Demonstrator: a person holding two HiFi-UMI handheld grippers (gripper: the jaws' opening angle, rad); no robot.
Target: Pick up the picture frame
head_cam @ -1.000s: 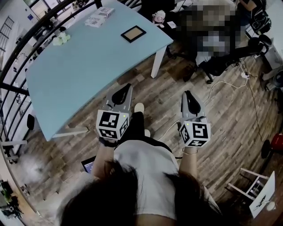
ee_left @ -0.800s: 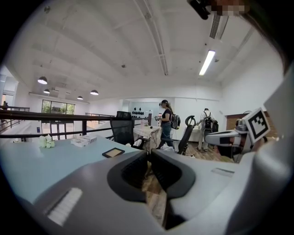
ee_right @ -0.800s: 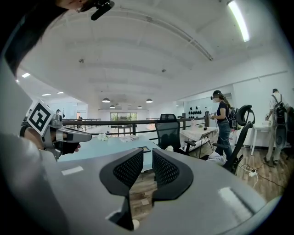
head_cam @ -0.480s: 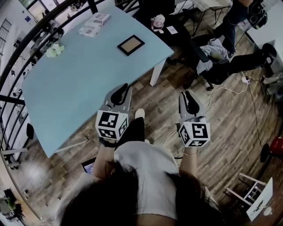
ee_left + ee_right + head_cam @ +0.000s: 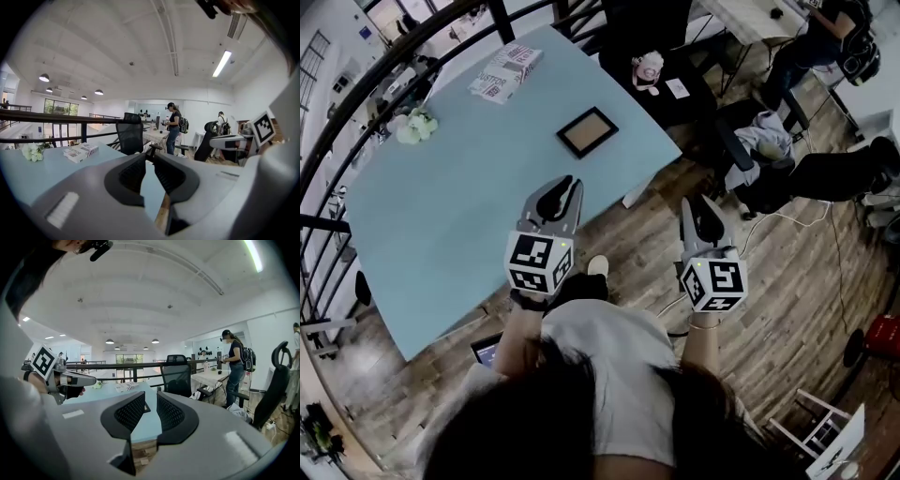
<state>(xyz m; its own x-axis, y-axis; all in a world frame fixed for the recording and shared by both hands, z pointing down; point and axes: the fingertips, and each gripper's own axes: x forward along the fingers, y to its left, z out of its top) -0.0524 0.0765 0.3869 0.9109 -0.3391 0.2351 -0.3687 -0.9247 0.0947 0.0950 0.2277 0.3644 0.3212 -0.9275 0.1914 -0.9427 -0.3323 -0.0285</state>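
Only the head view clearly showed the picture frame (image 5: pixel 587 132). The left gripper (image 5: pixel 565 180) and right gripper (image 5: pixel 698 200) pointed forward, jaws slightly parted and empty, the right's just opening.

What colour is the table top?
The table top is light blue; head view shows it best.

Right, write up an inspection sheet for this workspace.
Surface: light-blue table, mostly bare.
Job's things: picture frame lying flat near the table's right edge, untouched.
Clutter: printed boxes and white flowers at the far side.
Grippers: left gripper and right gripper open, empty, short of the frame; the right's jaws have just been opening.
Cables: white cable on the floor.
Surroundings: wooden floor, black railing, office chair.
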